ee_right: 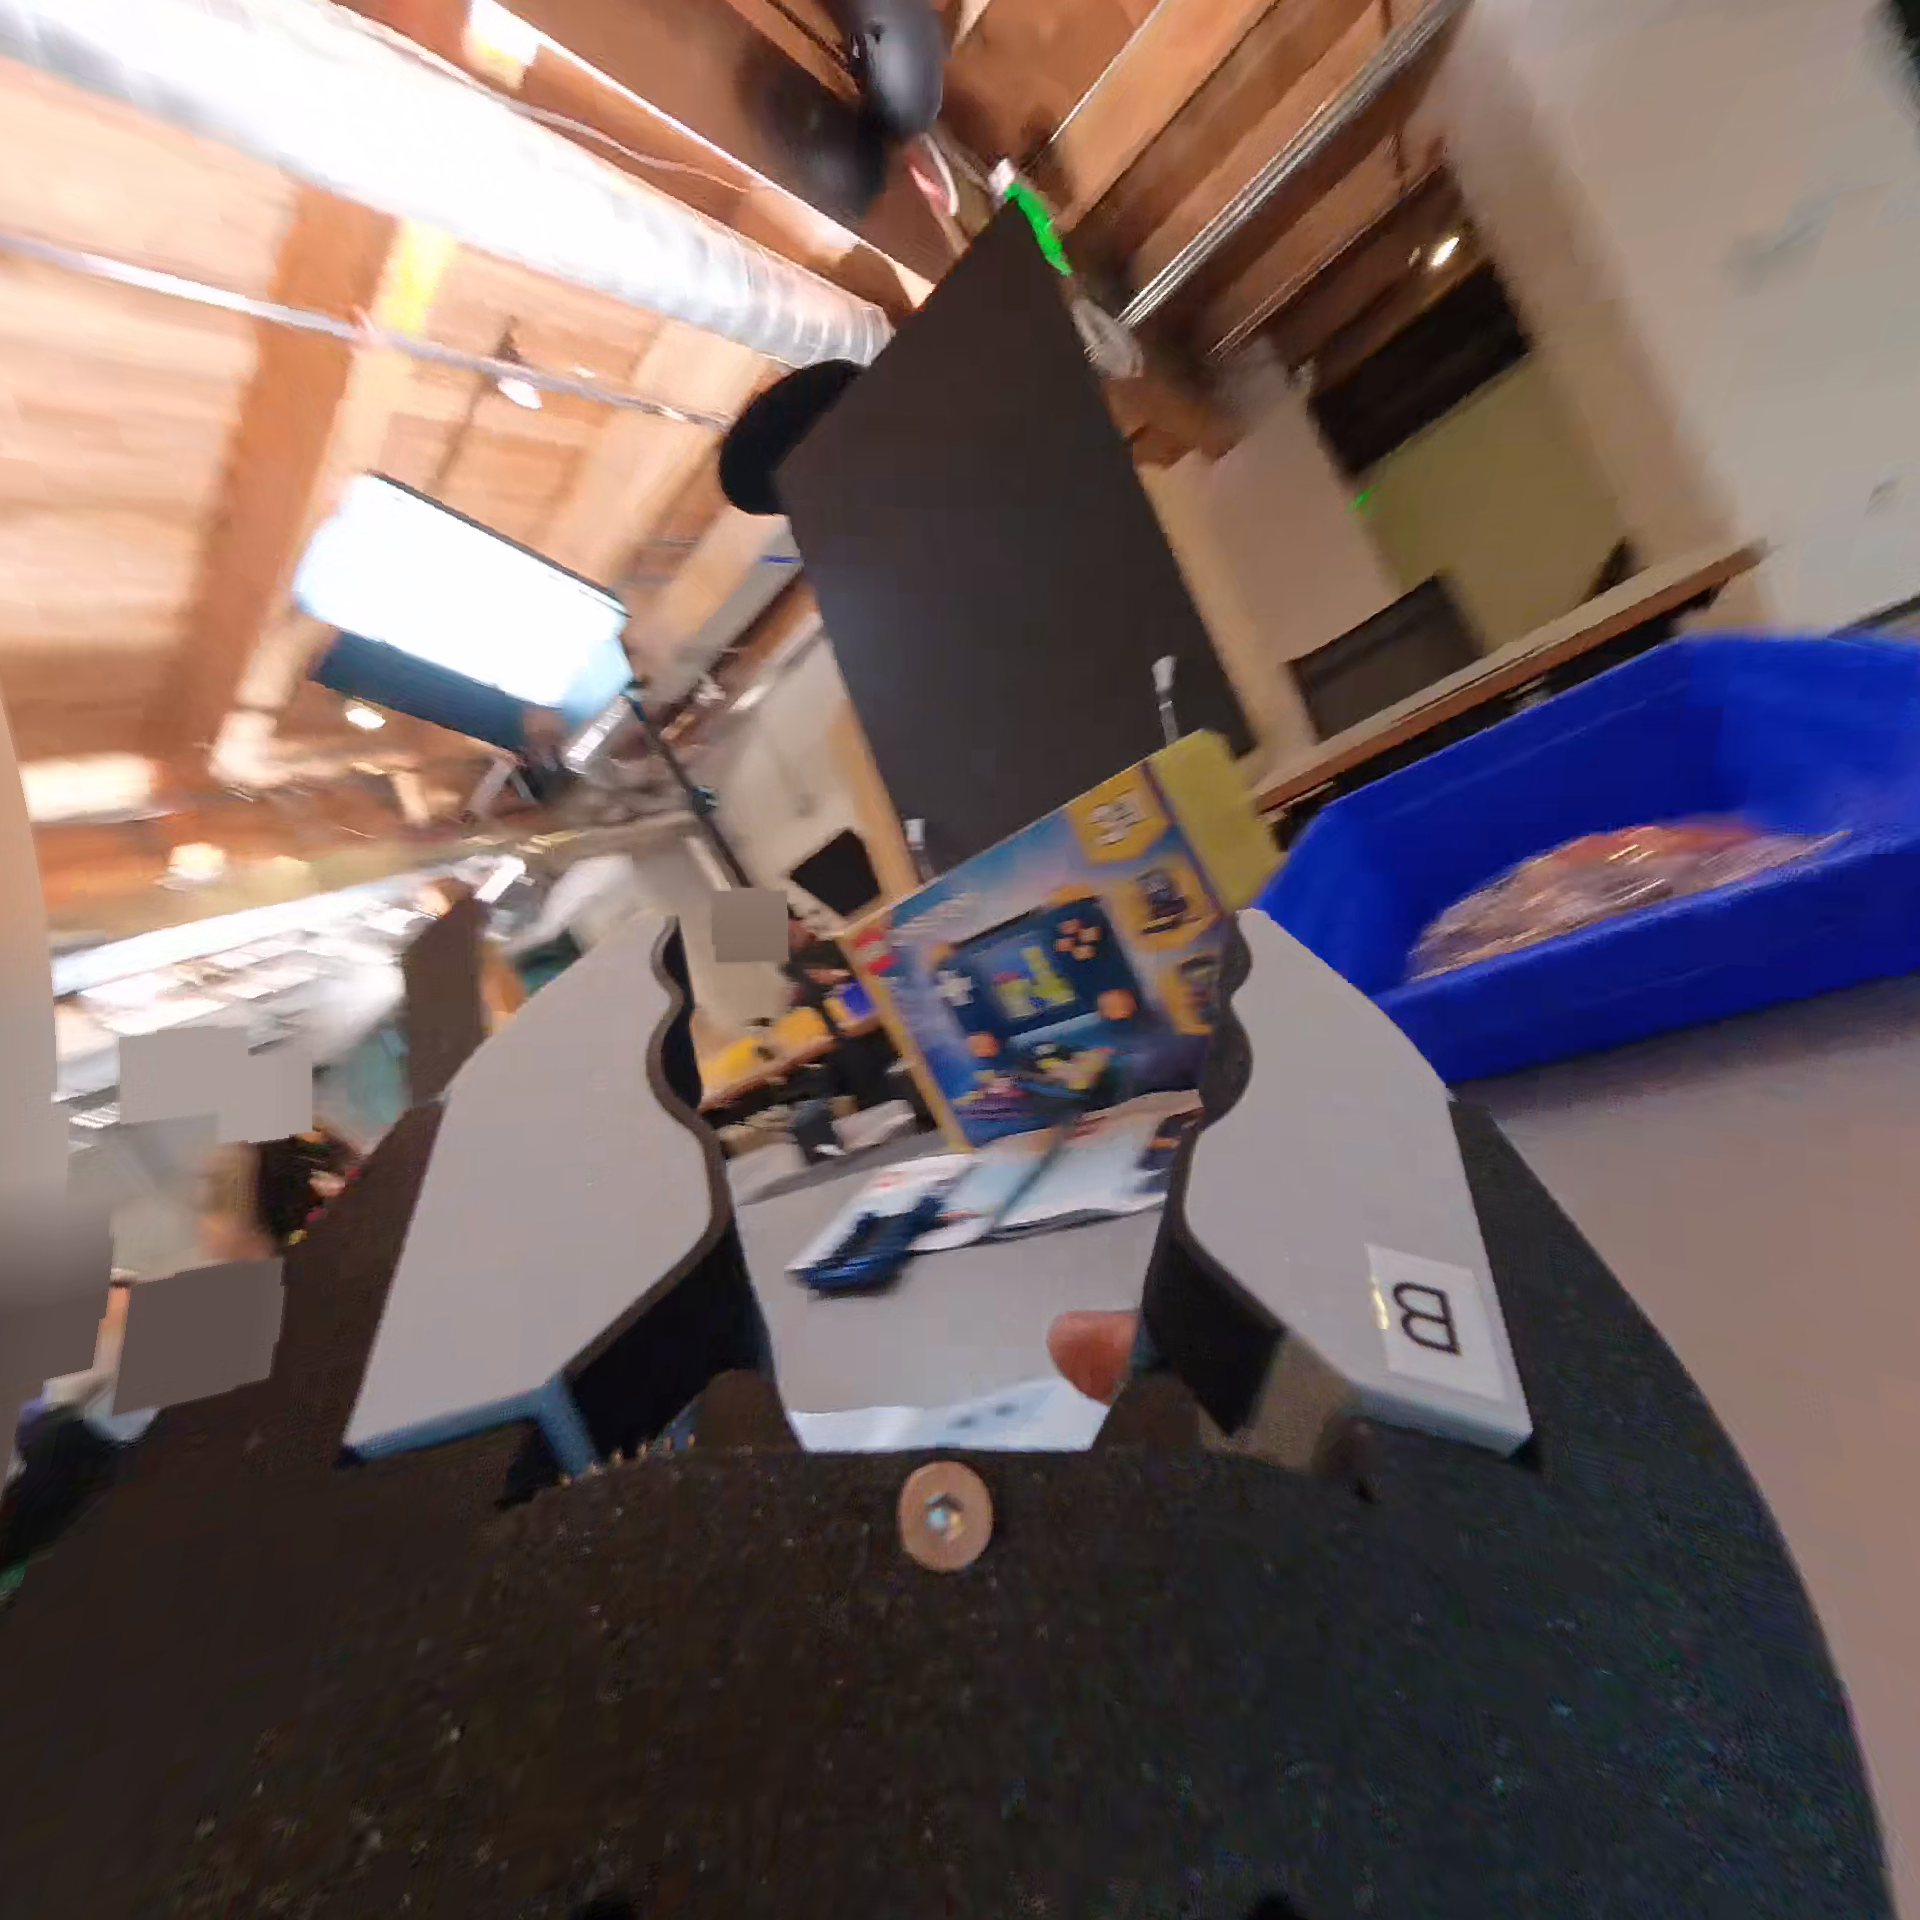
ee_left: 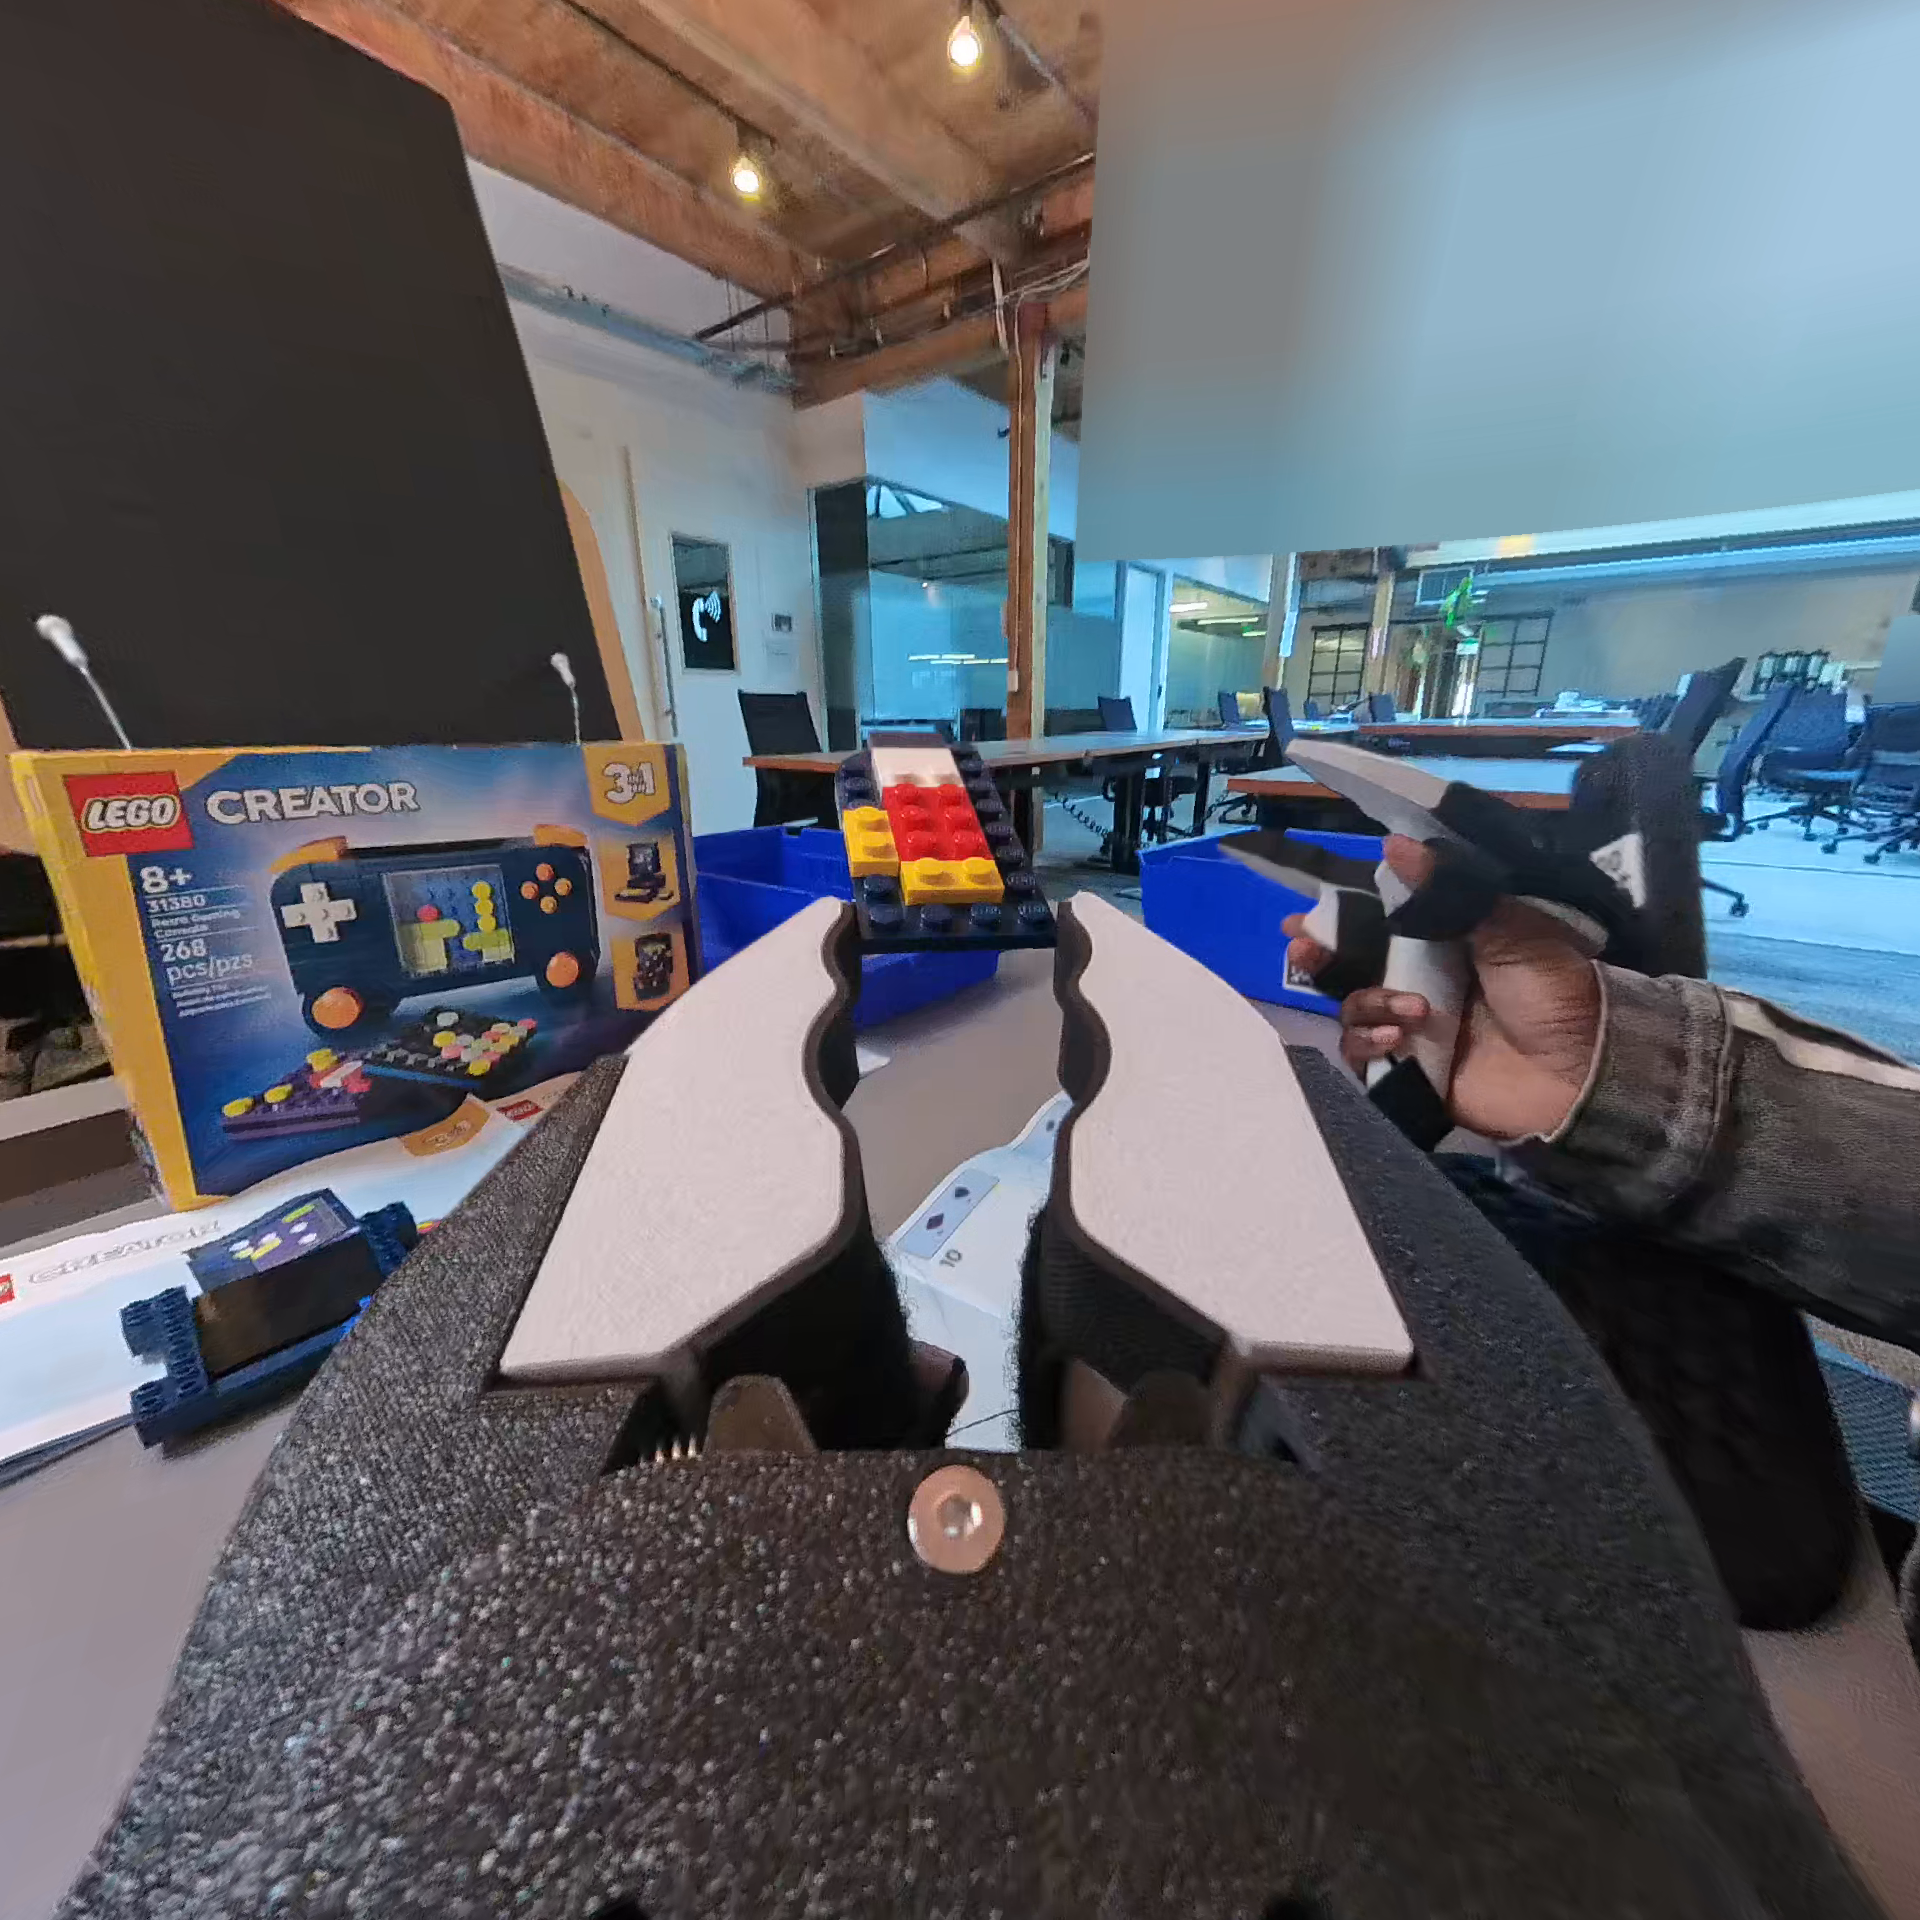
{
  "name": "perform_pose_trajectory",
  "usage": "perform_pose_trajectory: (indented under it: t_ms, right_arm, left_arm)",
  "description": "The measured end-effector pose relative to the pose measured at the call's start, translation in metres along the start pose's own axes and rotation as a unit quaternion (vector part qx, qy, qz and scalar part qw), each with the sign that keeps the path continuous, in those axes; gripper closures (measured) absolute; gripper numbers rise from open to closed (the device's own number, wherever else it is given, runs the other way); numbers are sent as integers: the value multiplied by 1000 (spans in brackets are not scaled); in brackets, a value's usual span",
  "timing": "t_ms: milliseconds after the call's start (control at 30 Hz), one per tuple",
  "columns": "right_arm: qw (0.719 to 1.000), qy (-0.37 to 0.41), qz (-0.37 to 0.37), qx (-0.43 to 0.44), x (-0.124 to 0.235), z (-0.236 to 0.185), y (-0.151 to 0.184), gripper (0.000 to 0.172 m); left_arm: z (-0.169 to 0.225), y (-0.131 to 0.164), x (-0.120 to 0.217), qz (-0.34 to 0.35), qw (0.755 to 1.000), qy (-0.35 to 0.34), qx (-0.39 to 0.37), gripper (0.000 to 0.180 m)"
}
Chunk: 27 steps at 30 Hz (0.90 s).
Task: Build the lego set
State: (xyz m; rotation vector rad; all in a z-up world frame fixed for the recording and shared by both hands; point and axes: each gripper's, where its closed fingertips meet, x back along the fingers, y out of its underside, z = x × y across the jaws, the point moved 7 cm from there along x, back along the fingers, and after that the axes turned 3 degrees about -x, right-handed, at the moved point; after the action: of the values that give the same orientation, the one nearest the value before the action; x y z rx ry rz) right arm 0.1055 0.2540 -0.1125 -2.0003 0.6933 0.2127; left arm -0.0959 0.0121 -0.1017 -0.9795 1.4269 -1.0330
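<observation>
Taking the toy set box (ee_left: 353, 966) as my marker and going left to right: it stands upright on the grey table (ee_left: 94, 1621), with a black board (ee_left: 260, 416) rising behind it. In front of the box, nearer to me, lies a white instruction booklet (ee_left: 62, 1340), and on it rests a small dark blue brick build (ee_left: 260, 1309) with a dark screen-like face. To the right of the box my left tongs (ee_left: 954, 925) are clenched on a dark blue studded plate (ee_left: 951, 914); both fingertips press against its near end, and the plate sticks up and away from me, tilted, carrying red, yellow and white bricks on top. Behind the plate, just right of the box, sits a blue bin (ee_left: 769, 883). Below my left fingers a white sheet (ee_left: 966, 1236) with small printed marks lies on the table. Further right of the box comes a second blue bin (ee_left: 1226, 904), and in front of it my right hand (ee_left: 1496, 1018) holds the right tongs (ee_right: 951, 997) up off the table. Those stand released, fingers wide apart, gripping nothing; between them I see the box, blurred and tilted, and to its right a blue bin (ee_right: 1558, 883) with a clear bag of coloured pieces (ee_right: 1621, 894) inside.
</observation>
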Motion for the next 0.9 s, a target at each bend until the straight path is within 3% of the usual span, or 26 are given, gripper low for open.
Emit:
perform_pose_trajectory:
  t_ms: [100, 267, 400, 533, 633, 733, 800, 900]
  right_arm:
    - [998, 17, 5, 57, 4, 8, 0, 76]
    - [999, -1, -42, 25, -3, 9, 18, 78]
    - [999, 4, -41, 7, -2, 13, 18, 81]
    - [999, -2, -48, 4, -3, 12, 20, 86]
    - [998, -13, -54, -6, -3, 10, 21, 86]
    - [998, -22, -51, -17, -2, 10, 20, 88]
    - [998, -27, -48, -25, -1, 9, 19, 88]
    - [998, -34, -45, -35, 0, 9, 18, 88]
  left_arm:
    - [-2, 9, -2, -27, 1000, -8, -3, 145]
    - [-8, 37, -8, -157, 987, -22, 7, 145]
    - [-15, 41, -13, -193, 980, -29, 25, 145]
    - [-33, 48, -36, -296, 954, -8, 38, 145]
    - [-53, 62, -58, -391, 918, 34, 48, 145]
    - [-67, 82, -79, -420, 900, 98, 65, 145]
    - [-80, 98, -85, -463, 879, 93, 71, 145]
    - [-89, 114, -90, -479, 871, 83, 76, 145]
